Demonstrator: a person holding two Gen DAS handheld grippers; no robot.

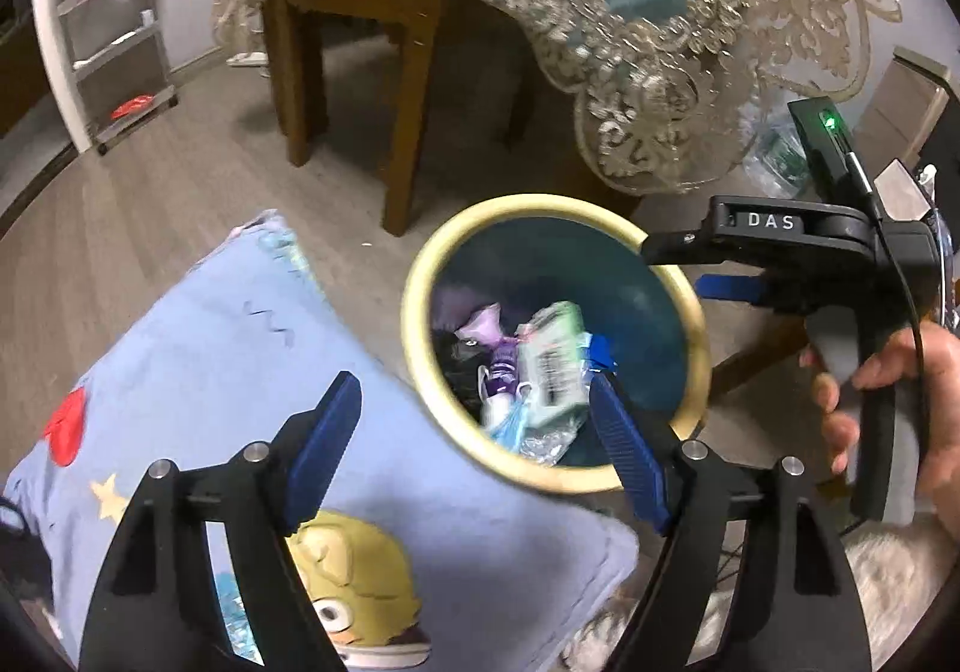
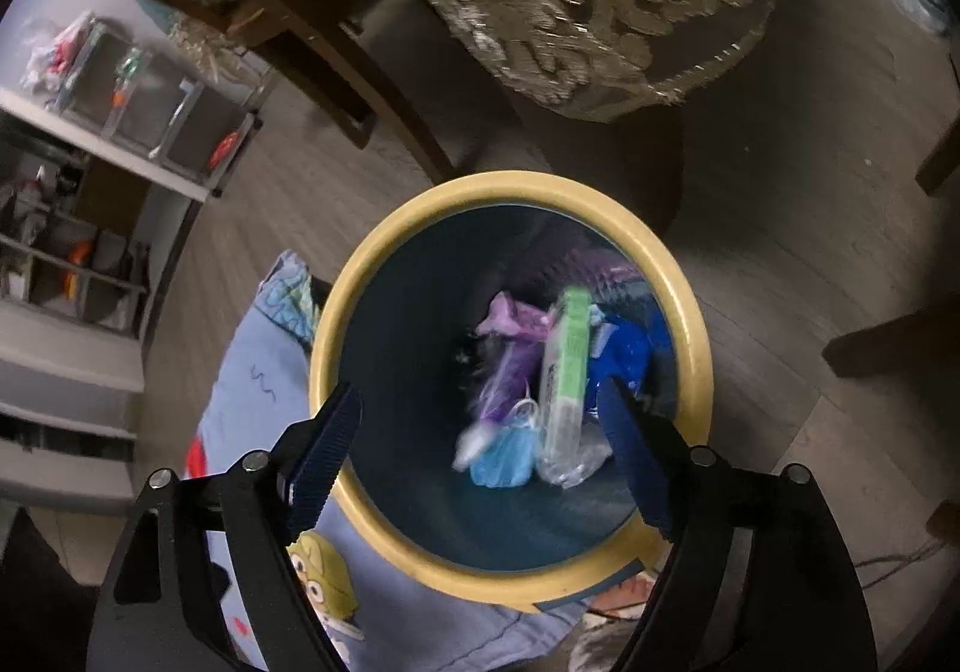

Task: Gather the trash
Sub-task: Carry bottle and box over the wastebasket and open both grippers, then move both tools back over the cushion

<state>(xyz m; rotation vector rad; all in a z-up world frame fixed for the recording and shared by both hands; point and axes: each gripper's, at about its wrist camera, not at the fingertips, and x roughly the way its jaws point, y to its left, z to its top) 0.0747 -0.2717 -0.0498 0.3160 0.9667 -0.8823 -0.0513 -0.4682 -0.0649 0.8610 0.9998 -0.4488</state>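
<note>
Right wrist | right gripper (image 2: pixel 480 432) fingers wide, empty | trash (image 2: pixel 540 384) in bin (image 2: pixel 336 324) below

floor (image 2: pixel 810 264): grey wood planks | on it: yellow-rimmed bin (image 2: pixel 384 246), blue cartoon cushion (image 1: pixel 198 348), chair (image 1: pixel 354 0)

The left tool (image 1: pixel 474 402) points downward, its two blue-padded fingers (image 1: pixel 324 450) spread wide with nothing between them. The right tool (image 2: pixel 480 414) also points down, its fingers (image 2: pixel 324 450) spread wide and holding nothing. In the left wrist view the right tool sits at the right, gripped at its handle by the person's right hand (image 1: pixel 888 402).
</note>
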